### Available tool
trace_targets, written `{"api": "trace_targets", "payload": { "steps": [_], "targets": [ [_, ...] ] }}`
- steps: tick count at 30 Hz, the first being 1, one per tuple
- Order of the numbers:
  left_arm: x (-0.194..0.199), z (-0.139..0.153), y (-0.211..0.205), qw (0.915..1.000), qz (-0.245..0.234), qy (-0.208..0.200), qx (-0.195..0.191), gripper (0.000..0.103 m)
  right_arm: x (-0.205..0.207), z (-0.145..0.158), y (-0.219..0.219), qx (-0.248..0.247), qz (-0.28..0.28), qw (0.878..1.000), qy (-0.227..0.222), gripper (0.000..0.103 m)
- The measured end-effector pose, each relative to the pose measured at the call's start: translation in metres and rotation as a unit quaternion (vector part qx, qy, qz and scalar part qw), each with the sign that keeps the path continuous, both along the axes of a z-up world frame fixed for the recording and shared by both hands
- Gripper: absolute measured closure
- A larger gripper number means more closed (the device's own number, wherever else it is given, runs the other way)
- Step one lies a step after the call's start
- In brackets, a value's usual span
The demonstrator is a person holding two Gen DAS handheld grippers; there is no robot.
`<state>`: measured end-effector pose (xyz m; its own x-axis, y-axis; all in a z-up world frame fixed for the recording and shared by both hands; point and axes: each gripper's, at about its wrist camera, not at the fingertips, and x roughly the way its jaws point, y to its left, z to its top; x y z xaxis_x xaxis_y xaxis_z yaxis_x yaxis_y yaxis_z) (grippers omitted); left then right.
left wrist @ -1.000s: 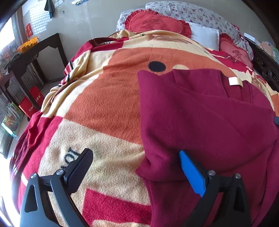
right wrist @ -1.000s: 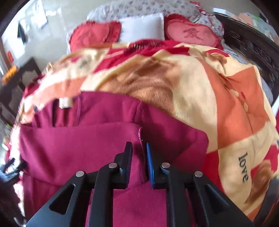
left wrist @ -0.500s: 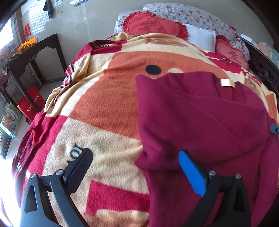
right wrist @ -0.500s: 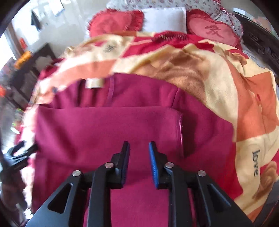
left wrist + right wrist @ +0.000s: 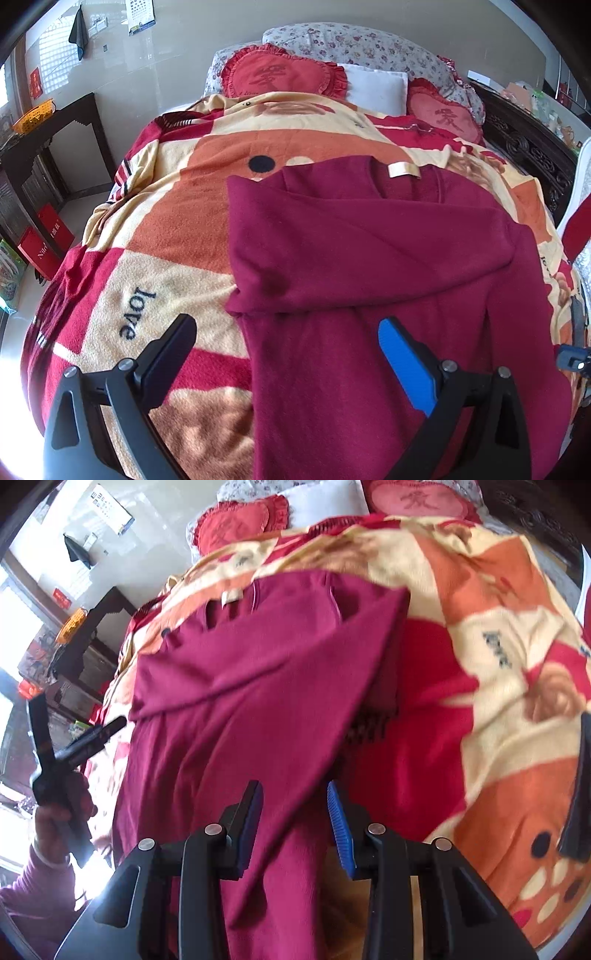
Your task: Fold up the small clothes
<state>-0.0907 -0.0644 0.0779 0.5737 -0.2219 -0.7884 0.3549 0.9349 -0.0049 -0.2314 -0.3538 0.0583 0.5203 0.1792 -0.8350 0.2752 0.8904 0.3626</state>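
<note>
the right gripper (image 5: 295,812) has spread its fingers, letting go of the maroon sweater (image 5: 258,686).

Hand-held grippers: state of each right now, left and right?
Left hand-held gripper: open wide, holding nothing, above the maroon sweater.
Right hand-held gripper: open, sweater fabric between its fingers, not clamped.

Both wrist views look up the bed (image 5: 155,236) toward the pillows (image 5: 284,75), close above the garment (image 5: 369,266). The left view faces squarely; the right, blurred, seems tilted leftward. Both share the garment (image 5: 240,686) and blanket (image 5: 498,646).
</note>
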Motion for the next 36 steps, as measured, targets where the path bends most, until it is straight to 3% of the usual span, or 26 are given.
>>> {"api": "trace_targets", "payload": {
  "steps": [7,8,9,15,23,28,29,30,31,36],
  "targets": [
    [-0.015,0.006,-0.001,0.9998,-0.017,-0.01,0.011,0.002,0.008,-0.027,0.008,0.037,-0.003,0.999,0.011,0.086],
    [-0.015,0.006,0.002,0.9998,-0.014,-0.009,0.011,0.002,0.009,-0.027,0.007,0.038,-0.006,0.999,0.005,0.093],
    [-0.014,0.006,0.004,0.9998,-0.012,-0.008,0.01,0.002,0.009,-0.026,0.007,0.038,-0.011,0.999,-0.008,0.103],
    [-0.004,0.006,0.021,0.9999,0.014,0.001,-0.01,0.002,0.021,0.005,0.019,0.014,0.018,0.998,-0.055,0.103],
    [0.006,0.017,0.046,0.9983,0.046,-0.014,-0.032,0.002,0.101,0.037,0.052,-0.003,0.093,0.993,-0.077,0.103],
    [0.009,0.02,0.054,0.9984,0.048,-0.011,-0.028,0.002,0.185,0.011,0.064,0.062,0.098,0.991,-0.06,0.103],
    [0.01,0.02,0.055,0.9985,0.046,-0.01,-0.028,0.002,0.196,0.004,0.063,0.084,0.091,0.99,-0.06,0.101],
    [0.009,0.021,0.057,0.9986,0.043,-0.01,-0.03,0.002,0.205,-0.002,0.062,0.108,0.087,0.988,-0.061,0.086],
    [0.009,0.021,0.058,0.9986,0.04,-0.01,-0.034,0.002,0.209,-0.005,0.062,0.127,0.081,0.987,-0.063,0.083],
    [0.014,0.015,0.06,0.9986,0.034,-0.001,-0.041,0.002,0.184,0.004,0.066,0.114,0.089,0.986,-0.08,0.081]
  ]
}}
